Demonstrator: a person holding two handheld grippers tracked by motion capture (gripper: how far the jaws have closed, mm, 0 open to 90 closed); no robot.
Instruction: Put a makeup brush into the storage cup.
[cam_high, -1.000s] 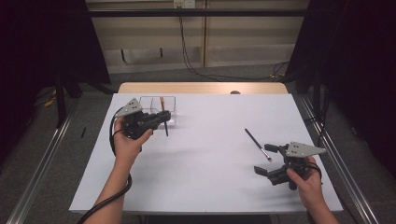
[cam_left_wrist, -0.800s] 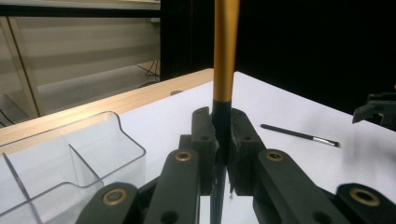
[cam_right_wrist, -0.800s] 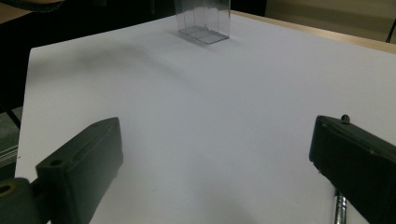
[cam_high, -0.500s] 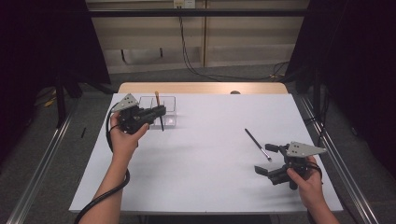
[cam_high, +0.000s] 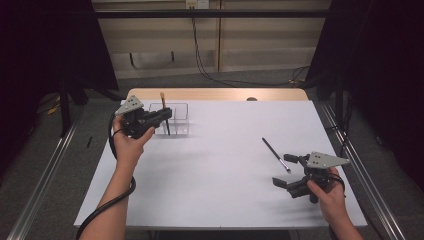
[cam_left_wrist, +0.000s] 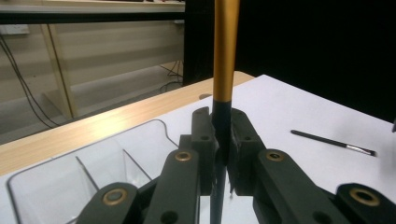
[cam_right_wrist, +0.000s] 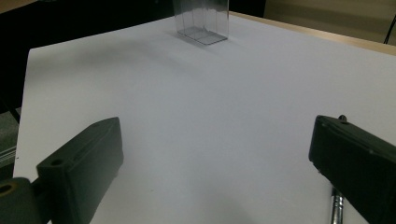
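Note:
My left gripper (cam_high: 164, 115) is shut on a brush (cam_high: 163, 102) with a gold handle and a black lower part, held nearly upright with the gold end up. It hangs over the clear divided box (cam_high: 180, 122) at the table's far left. In the left gripper view the jaws (cam_left_wrist: 220, 135) clamp the brush (cam_left_wrist: 226, 56) at its black section, above the box (cam_left_wrist: 70, 172). A second black brush (cam_high: 275, 154) lies on the white table, just beyond my right gripper (cam_high: 286, 170), which rests open and holds nothing. The right gripper view has its jaws (cam_right_wrist: 215, 154) wide apart, with the brush's metal end (cam_right_wrist: 337, 207) by the right jaw.
The white table sheet (cam_high: 220, 170) ends in a wooden strip (cam_high: 215, 94) at the far edge. Metal rails run down both sides of the table. The clear box (cam_right_wrist: 201, 18) stands far off in the right gripper view.
My left hand has lifted and shifted slightly toward the far left, turning the brush more upright over the clear box. The right gripper has stayed in place.

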